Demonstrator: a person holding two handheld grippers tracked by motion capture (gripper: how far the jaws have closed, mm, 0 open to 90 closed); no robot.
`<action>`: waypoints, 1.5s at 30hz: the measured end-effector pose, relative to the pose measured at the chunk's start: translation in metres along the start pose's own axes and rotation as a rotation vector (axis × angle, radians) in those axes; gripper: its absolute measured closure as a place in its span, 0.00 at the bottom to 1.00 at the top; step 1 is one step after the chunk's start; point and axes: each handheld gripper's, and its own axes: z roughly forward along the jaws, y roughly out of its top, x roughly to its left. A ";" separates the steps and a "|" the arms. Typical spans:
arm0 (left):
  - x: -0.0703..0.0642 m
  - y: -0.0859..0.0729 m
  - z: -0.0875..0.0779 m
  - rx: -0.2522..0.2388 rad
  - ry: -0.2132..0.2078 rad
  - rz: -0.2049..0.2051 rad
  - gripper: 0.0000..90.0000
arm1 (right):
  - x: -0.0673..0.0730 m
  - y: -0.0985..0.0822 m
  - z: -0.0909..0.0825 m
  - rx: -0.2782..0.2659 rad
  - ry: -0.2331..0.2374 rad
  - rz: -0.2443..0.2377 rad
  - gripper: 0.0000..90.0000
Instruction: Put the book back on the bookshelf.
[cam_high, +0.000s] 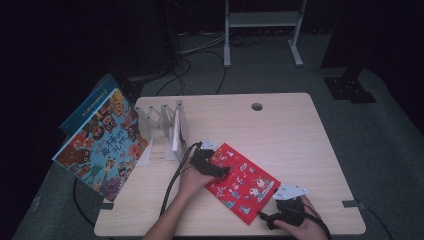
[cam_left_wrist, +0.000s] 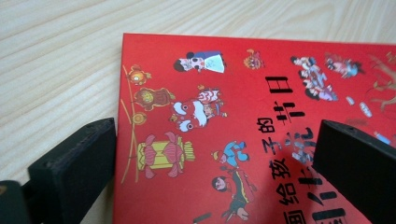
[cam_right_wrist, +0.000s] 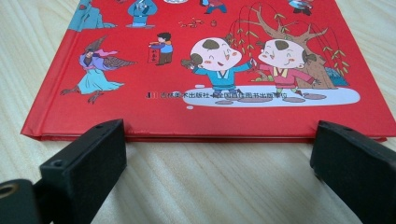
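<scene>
A red picture book lies flat on the wooden table, near the front edge. My left gripper rests at the book's near-left corner. In the left gripper view the book lies under the left gripper, whose jaws stand wide apart, one off the cover's edge over bare wood and one over the cover. My right gripper sits at the book's front corner. In the right gripper view the book's bottom edge lies just beyond the open right gripper, with nothing pinched.
A white divider rack stands at the table's back left with a thin white book upright in it. A large colourful picture book and a blue book lean off the left edge. A cable hole is at the back.
</scene>
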 end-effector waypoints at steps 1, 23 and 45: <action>0.001 0.000 0.000 -0.005 -0.003 0.000 0.02 | 0.000 0.000 0.000 0.000 0.000 0.000 0.03; -0.007 0.031 -0.043 -0.073 -0.072 0.018 0.07 | 0.000 0.000 0.000 0.010 0.001 0.004 0.00; -0.040 0.077 -0.100 -0.168 -0.208 0.150 0.16 | -0.001 -0.001 0.000 0.008 0.009 0.004 0.00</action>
